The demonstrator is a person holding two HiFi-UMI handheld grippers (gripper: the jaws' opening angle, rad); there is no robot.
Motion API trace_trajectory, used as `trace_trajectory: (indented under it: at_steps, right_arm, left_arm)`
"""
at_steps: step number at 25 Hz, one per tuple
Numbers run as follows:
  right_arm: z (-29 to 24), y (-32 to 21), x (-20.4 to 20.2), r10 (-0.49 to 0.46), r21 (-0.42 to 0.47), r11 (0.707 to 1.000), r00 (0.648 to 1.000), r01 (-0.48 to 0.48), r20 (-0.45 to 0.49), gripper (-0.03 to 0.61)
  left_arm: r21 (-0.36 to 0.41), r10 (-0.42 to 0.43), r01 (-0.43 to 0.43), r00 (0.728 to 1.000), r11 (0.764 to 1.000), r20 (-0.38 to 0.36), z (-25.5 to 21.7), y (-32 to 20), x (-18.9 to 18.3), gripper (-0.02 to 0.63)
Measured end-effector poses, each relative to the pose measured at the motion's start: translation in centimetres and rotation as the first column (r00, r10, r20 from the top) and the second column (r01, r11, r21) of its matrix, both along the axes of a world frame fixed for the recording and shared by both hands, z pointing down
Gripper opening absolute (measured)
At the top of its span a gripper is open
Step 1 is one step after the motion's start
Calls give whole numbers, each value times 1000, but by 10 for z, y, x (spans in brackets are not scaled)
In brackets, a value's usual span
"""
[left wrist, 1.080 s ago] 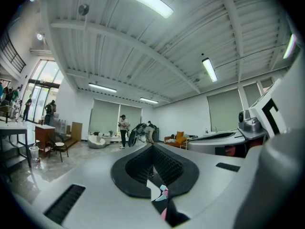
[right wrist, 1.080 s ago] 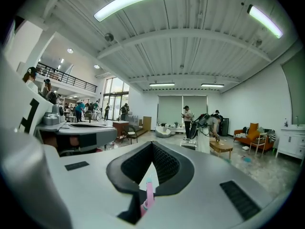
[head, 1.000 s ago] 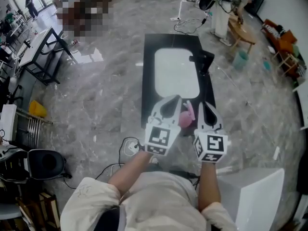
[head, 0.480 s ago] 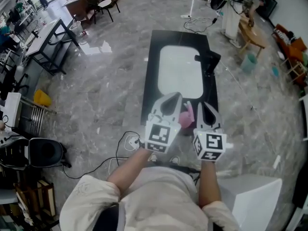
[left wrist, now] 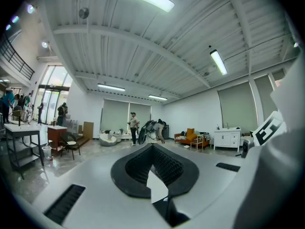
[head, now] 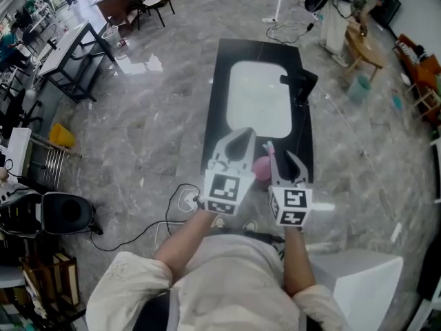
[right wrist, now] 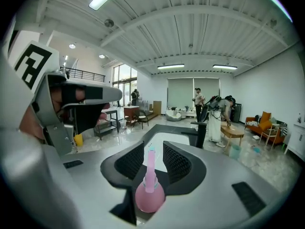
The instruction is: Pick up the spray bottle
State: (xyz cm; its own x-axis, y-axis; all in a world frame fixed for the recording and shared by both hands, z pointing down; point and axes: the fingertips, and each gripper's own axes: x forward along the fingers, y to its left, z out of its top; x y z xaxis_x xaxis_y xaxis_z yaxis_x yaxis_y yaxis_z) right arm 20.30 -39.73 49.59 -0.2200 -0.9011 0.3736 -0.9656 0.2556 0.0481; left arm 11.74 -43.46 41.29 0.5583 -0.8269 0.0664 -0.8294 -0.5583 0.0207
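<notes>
A pink spray bottle (head: 260, 167) with a round body and a thin nozzle stands at the near end of the black table (head: 216, 109). In the right gripper view the bottle (right wrist: 149, 192) sits between the two black pads of my right gripper (right wrist: 152, 157). Its jaws are opening, with a gap on each side of the nozzle, so nothing presses on it. In the head view my right gripper (head: 280, 160) is just right of the bottle. My left gripper (head: 242, 138) hovers level to the left of the bottle, its pads meeting at the tip (left wrist: 152, 147) with nothing held.
A white mat (head: 258, 98) covers the middle of the table. A black stand (head: 300, 87) rises at its right edge. A cable and plug block (head: 185, 203) lie on the floor by the near left corner. A white box (head: 358, 281) stands at lower right. People stand at the far end of the room.
My right gripper has come down lower beside the pink bottle and its jaws have parted around it. The left gripper has hardly moved.
</notes>
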Motion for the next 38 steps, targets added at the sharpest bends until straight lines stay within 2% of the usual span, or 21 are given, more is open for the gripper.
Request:
trace_trajectory:
  at_steps: [5,13,19,23,28,38]
  right_arm:
    - [27,2,-4,-22,-70,997,1000,23,12,176]
    - [57,0,-5,-31,-148,989,999,28,-18,181]
    - [63,-3,-2,-16,-148,989,999,11,-32,181]
    - [68,-6,2,-8,-145,989,999,3,-31,175]
    - [65,-8,-1,-5,-136,991,1000,2,-23,98]
    - [66,-9,-3,-7,-128,992,1000,4,-22,94]
  left_arm:
    - [-3,-7,7,1000,1000,7,3,2,0,2]
    - [-10,-16,16,1000,1000,11,6,2,-3,2]
    - [-10,-18,18,1000,1000,18,7,5,-5,2]
    - [-13,-19,20,1000,1000,21,9,6,-5,2]
    - [-18,-22,22,999,1000,28,12,6,-9,2]
    - [-23,-21,21,999,999,27,14,6,-11,2]
